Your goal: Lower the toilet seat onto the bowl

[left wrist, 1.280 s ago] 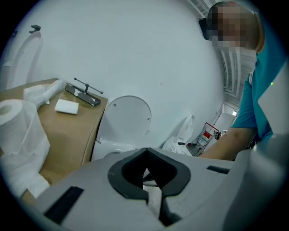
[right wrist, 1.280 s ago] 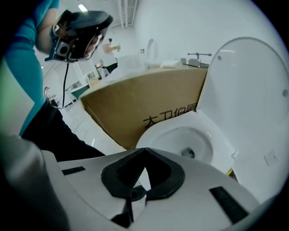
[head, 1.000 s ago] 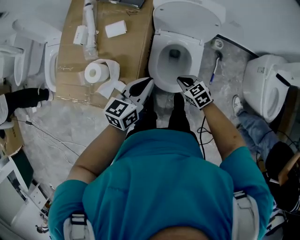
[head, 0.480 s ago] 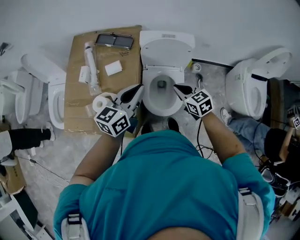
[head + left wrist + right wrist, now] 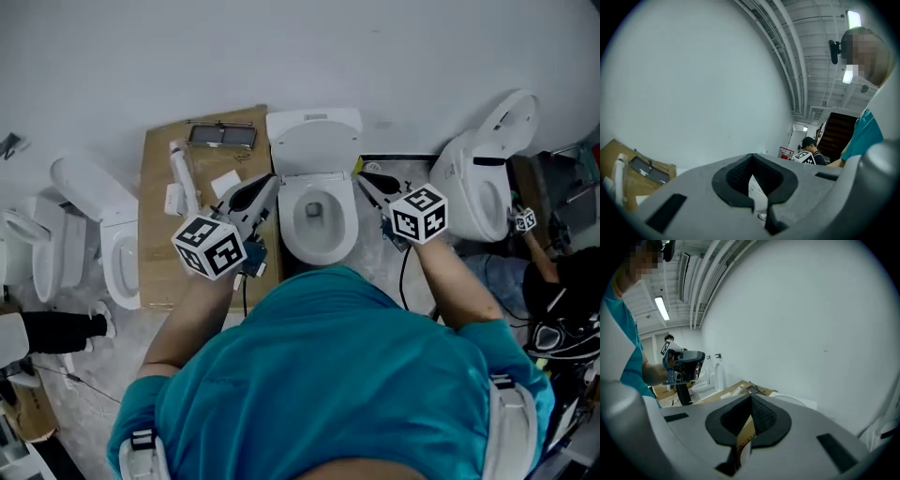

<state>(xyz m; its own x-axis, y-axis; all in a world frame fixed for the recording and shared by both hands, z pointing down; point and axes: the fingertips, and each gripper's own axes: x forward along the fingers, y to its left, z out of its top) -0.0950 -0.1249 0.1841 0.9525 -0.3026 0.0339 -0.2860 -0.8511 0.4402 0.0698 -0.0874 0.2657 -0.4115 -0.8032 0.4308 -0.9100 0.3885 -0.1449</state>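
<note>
The left gripper [image 5: 265, 183] and right gripper [image 5: 366, 180] both have their jaws closed on nothing, and they flank the toilet bowl [image 5: 319, 253]. Beyond their tips the toilet seat [image 5: 313, 142] seems upright against the tank. Cardboard [image 5: 155, 202] lies outside the left jaws, and another toilet [image 5: 473, 192] stands outside the right.

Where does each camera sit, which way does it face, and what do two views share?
Head view: on the person's head, facing steeply down at the toilet; teal shirt, left gripper and right gripper show.
Left gripper view: on the left gripper, along its shut jaws toward the white wall; a teal sleeve shows.
Right gripper view: on the right gripper, along its shut jaws toward that wall; shirt and left gripper show.
Shared: both gripper views show the cardboard.
</note>
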